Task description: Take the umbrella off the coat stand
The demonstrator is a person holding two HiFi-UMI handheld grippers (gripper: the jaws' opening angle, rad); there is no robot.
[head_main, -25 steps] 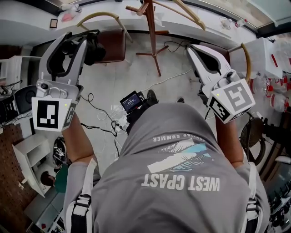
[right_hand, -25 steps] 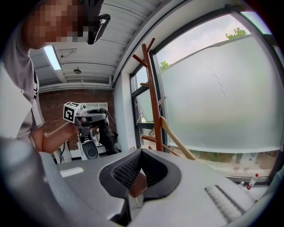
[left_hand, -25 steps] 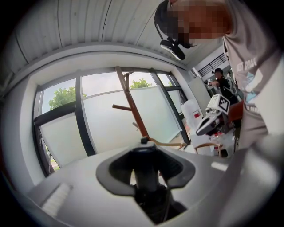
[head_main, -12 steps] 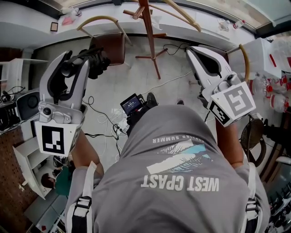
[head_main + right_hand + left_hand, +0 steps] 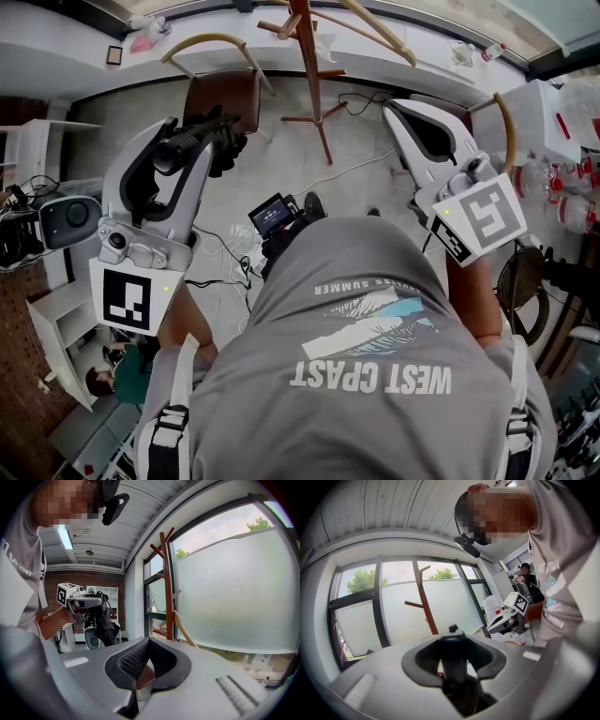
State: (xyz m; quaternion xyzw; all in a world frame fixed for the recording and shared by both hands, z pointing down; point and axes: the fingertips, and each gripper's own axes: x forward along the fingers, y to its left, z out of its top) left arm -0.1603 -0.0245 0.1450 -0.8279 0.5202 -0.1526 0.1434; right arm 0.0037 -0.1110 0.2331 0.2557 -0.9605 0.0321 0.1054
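Left gripper: jaws part-way closed, clamped on the black shaft of the umbrella, which runs upright between the two black pads in the left gripper view, a small dark cap showing just above them. Head view confirms: left gripper carries the umbrella as a bunched black bundle at its tips, over the pale floor and just in front of a brown chair seat. From the right gripper view, the left gripper is held about level and the folded black canopy of the umbrella hangs below it. Umbrella is clear of the coat stand, not touching any peg; in the head view it sits left of the stand's post and near it. Right gripper: pads meet at the tips, nothing between them, only a brown patch visible through the gap behind. In the head view the right gripper is to the right of the stand, apart from it, pointing toward the window wall. Coat stand stands upright, bare-pegged, against the frosted window; a tan curved wooden rail leans beside its base. Same stand shows beyond the left jaws. A cable trails across the floor by the stand's feet.
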